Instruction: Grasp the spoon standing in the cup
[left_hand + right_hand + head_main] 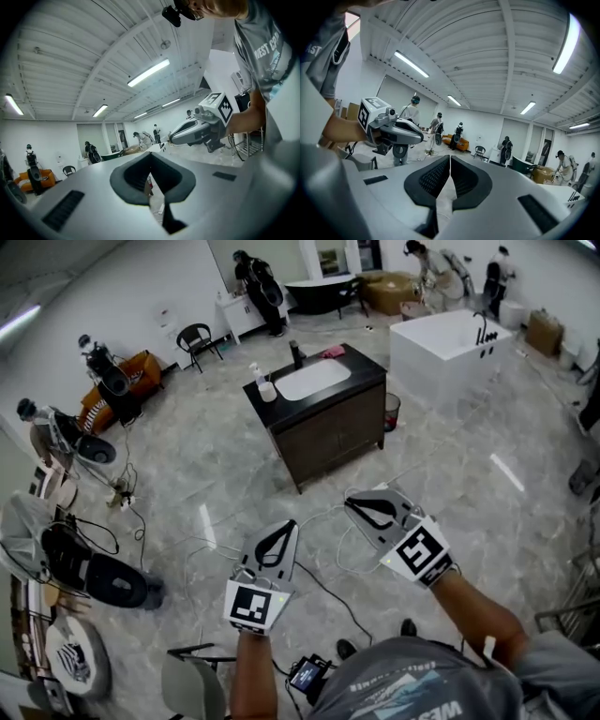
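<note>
No spoon or cup can be made out in any view. In the head view both grippers are held over the marble floor, well short of a dark vanity cabinet (361, 374) with a white basin (311, 379). My left gripper (289, 524) points up toward the cabinet with its jaws together and nothing between them. My right gripper (349, 502) lies to its right, tips pointing left, also shut and empty. In the left gripper view the left gripper (150, 153) has its tips meeting, with the right gripper (197, 129) beyond. In the right gripper view the right gripper (450, 157) is shut, with the left gripper (393, 131) beyond.
On the vanity stand a white pump bottle (267, 388), a dark tap or bottle (296, 354) and a pink item (333, 352). A white bathtub block (450, 343) and a small bin (392, 412) are to its right. Cables (211, 549) cross the floor. Several people stand around.
</note>
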Tool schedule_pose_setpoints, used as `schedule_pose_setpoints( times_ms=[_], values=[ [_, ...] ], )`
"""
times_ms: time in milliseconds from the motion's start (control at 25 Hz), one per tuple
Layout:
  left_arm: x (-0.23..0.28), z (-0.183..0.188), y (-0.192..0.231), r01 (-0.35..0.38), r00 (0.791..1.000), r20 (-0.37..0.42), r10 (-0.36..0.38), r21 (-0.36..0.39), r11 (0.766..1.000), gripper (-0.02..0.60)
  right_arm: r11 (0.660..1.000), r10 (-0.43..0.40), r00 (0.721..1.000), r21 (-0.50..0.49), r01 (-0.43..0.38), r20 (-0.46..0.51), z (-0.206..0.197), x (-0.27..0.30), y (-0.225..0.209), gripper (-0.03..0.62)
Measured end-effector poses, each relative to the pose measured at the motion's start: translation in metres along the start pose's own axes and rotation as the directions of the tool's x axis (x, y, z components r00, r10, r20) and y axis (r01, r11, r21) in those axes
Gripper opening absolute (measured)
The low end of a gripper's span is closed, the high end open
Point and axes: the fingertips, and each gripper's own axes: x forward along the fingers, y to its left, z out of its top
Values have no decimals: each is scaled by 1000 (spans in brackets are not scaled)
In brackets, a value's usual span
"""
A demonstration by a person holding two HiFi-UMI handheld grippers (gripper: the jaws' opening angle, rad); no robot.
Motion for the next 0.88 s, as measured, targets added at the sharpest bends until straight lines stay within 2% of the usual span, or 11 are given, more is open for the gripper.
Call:
schedule_pose_setpoints(
  times_ms=[280, 600, 880],
  values=[
    [-14, -8, 9, -6, 1000, 4, 6, -26, 1000, 3, 1000, -17, 1000, -3, 17, -9, 3, 8, 6, 34],
    [-38, -12, 44, -1, 999, 43, 2, -18, 1000, 3, 998, -51, 999, -29, 51, -16, 21, 35, 19, 34],
    [-24, -17, 58, 28, 998, 56, -28, -10, 1000, 3, 998, -52, 998, -22, 51, -32, 15, 51, 15, 34]
  ],
)
